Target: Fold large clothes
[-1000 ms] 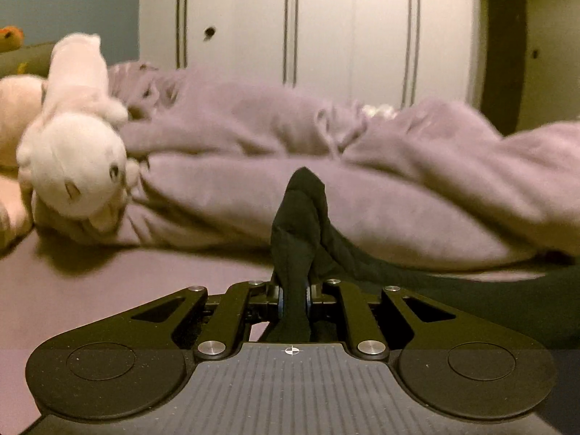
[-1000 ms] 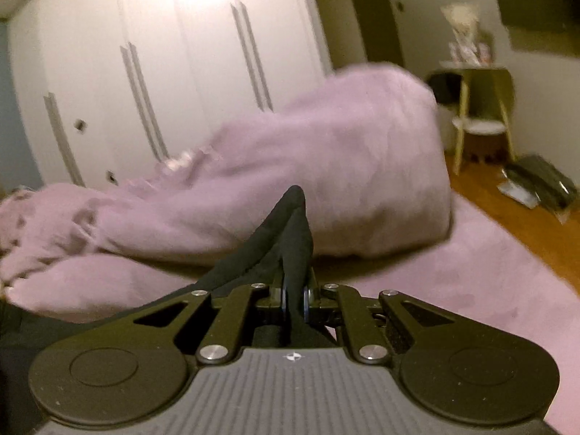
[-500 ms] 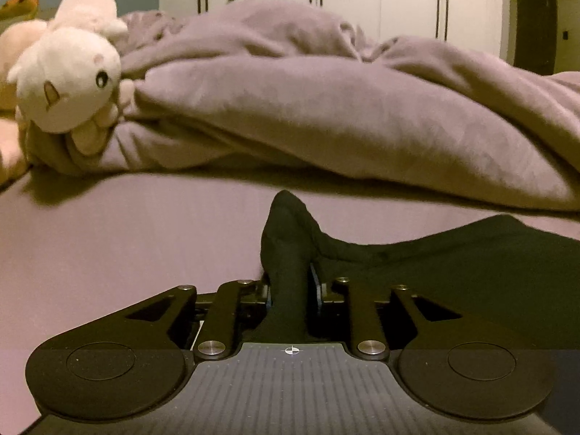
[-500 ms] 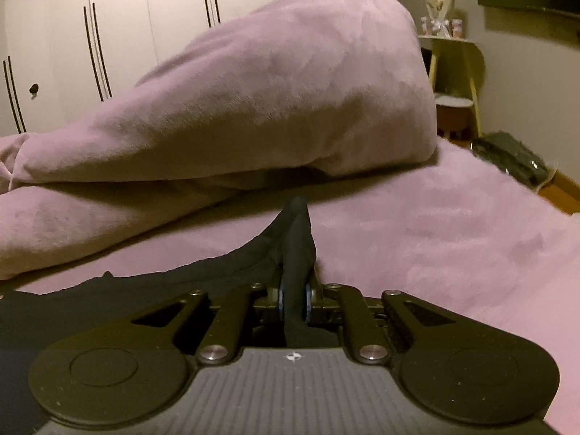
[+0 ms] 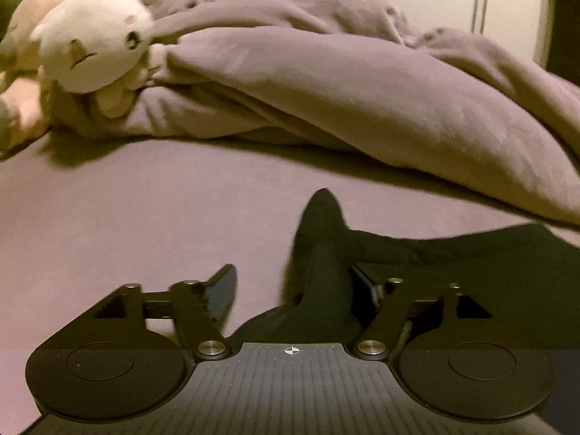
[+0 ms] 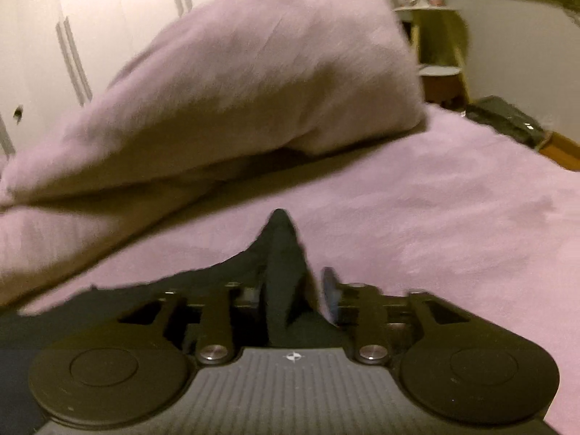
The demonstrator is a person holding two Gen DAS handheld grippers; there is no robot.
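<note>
The dark garment — soft, light, limp — is laid on the bed, a peaked fold standing between each gripper's just-opened jaws, unpinched; corners or hems are judged the best holds.

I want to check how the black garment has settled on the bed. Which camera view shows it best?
The left wrist view: the black garment spreads flat to the right across the bed, one peak standing between the open left hand-held gripper jaws. The right wrist view shows only a blurred peak and edge.
</note>
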